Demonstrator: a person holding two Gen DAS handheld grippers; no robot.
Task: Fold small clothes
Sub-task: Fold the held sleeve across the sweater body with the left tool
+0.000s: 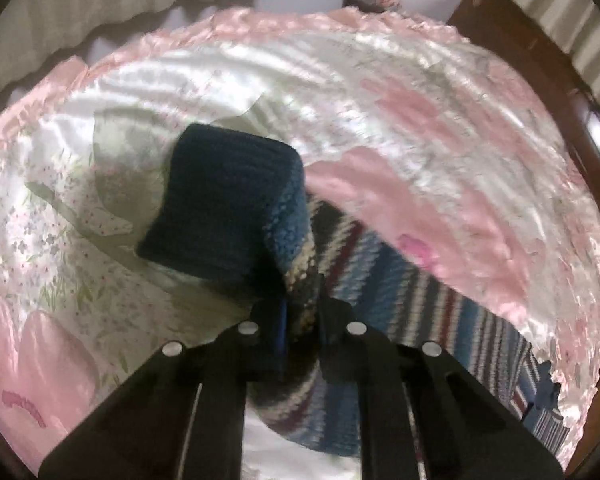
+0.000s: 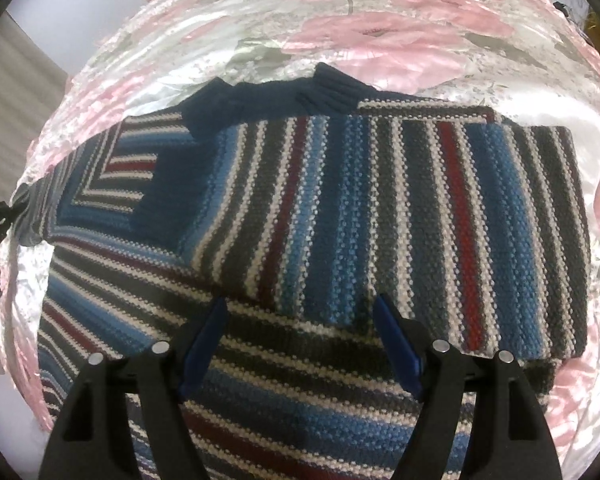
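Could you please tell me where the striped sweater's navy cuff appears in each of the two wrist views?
Left wrist view: the navy cuff hangs at centre, just beyond the left gripper, which is shut on the striped sweater.
Right wrist view: a navy cuff lies at upper centre, far beyond the open right gripper; whether it is the same one is unclear.
Shared landmark: the pink floral bedspread.

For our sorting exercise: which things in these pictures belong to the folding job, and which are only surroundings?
Belongs to the job:
striped knitted sweater
its navy cuff
left tongs, shut on the sleeve
right tongs, open above the sweater

Only surroundings:
floral satin bedspread
wooden headboard
curtain
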